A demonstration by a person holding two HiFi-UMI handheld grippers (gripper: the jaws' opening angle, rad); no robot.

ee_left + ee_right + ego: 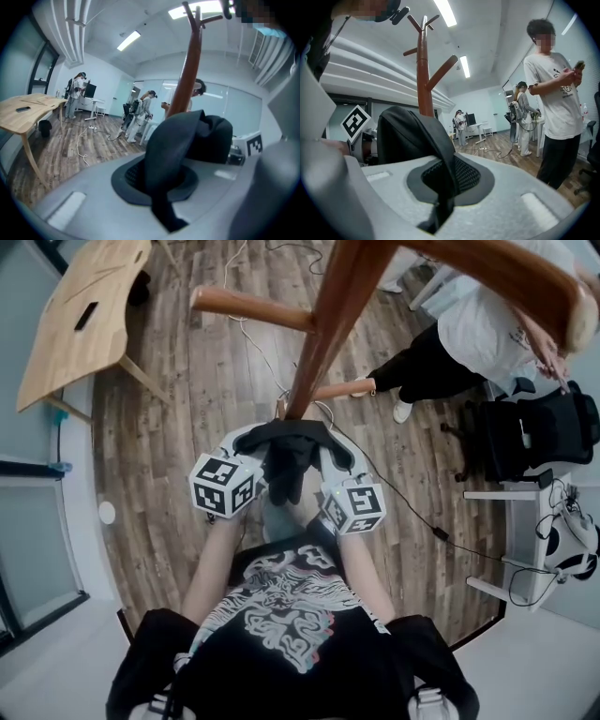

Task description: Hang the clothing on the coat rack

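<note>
The clothing (pixel 286 463), a dark bunched garment, hung between the 2 tools, just on the near side of the rack (pixel 323 334) and below its pegs, hooked on none of them. The left hand-held gripper (pixel 161 185) was clenched on 1 fold of it, and the right hand-held gripper (pixel 440 185) pinched another, probably so the cloth would spread enough to drop over a peg. Both forearms reached forward side by side, cubes up, the tools pointing nearly level at the pole. A bystander (pixel 487 334) stood far right on the floor (pixel 206 390).
</note>
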